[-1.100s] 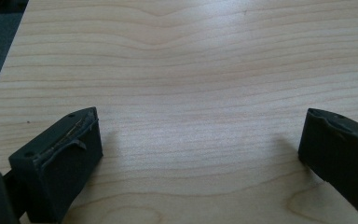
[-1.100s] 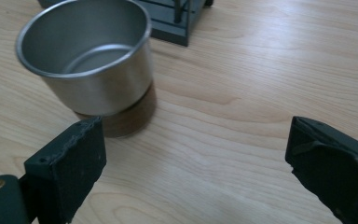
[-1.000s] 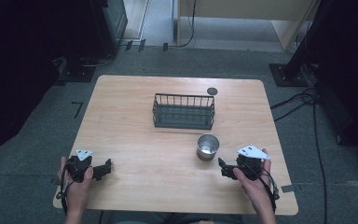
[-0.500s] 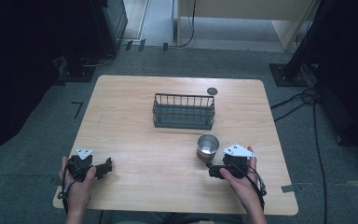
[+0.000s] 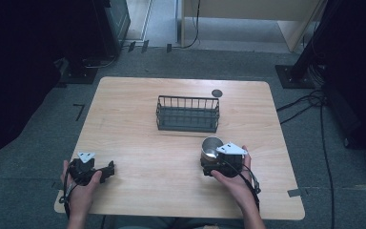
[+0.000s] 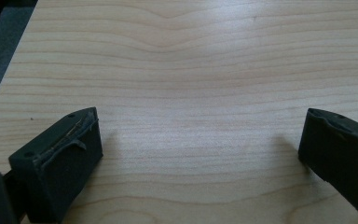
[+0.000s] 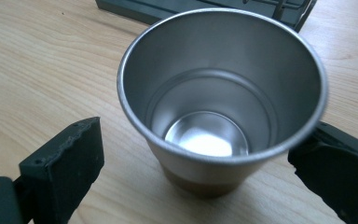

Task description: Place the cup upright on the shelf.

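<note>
A steel cup [image 5: 211, 147] stands upright and empty on the wooden desk [image 5: 138, 129], in front of a dark wire basket [image 5: 188, 113] that sits near the middle of the desk. The right gripper [image 7: 205, 161] has come up to the cup and its fingers [image 7: 70, 161], which have just been opening, now stand apart on either side of it; the left one is clear of the wall, while the right one seems to sit just beside the rim, though contact is hard to judge. The left gripper [image 5: 108, 170] rests near the desk's front left corner, its fingers [image 6: 65, 156] wide apart over bare wood. A small dark disc [image 5: 216, 93] lies behind the basket.
</note>
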